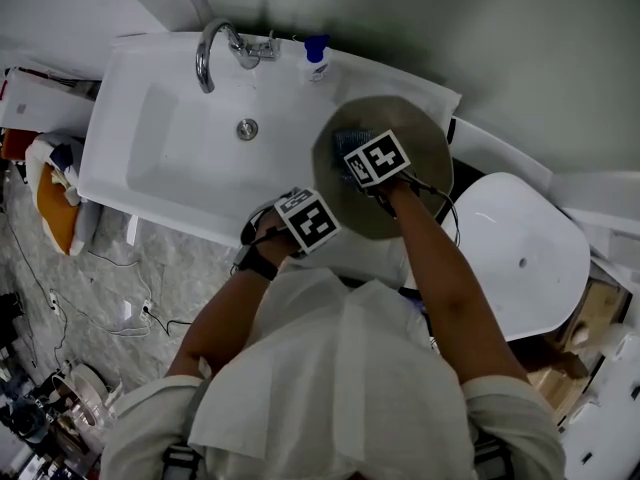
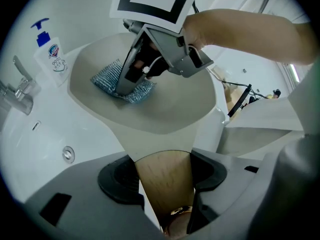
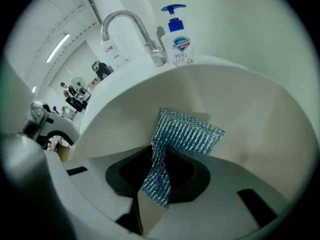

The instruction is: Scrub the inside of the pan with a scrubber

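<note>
Pan [image 1: 425, 133], beige and round, sits at the right end of the white sink [image 1: 150, 158], to the right of the basin and its drain [image 1: 247, 128]. Whether its base rests on the sink top or hangs just above it, I cannot tell. A chrome faucet [image 1: 213, 50] stands at the back edge of the basin. A soap bottle [image 1: 316, 58] with a blue pump stands just beside the faucet, close to the pan's far rim.

The left gripper [image 2: 166, 175] points steeply down at the near side of the pan. Its two jaws are clamped against a wood-grain handle [image 2: 162, 204], which fills the gap between them and widens toward the pan's bowl. In the head view this gripper's marker cube covers the handle.

The right gripper [image 3: 160, 179] reaches down into the pan's bowl, with the person's bare forearm [image 1: 440, 268] stretched out behind it. Its jaws are closed on a blue metallic mesh scrubber [image 3: 189, 130]. One folded strip of the mesh is pinched between the pads. The wider, ribbed part fans out beyond the tips and lies against the pan's inner surface. From the left gripper view the scrubber lies on the pan floor in the half nearer the soap bottle, with the right gripper's tips pressed down on it.
</note>
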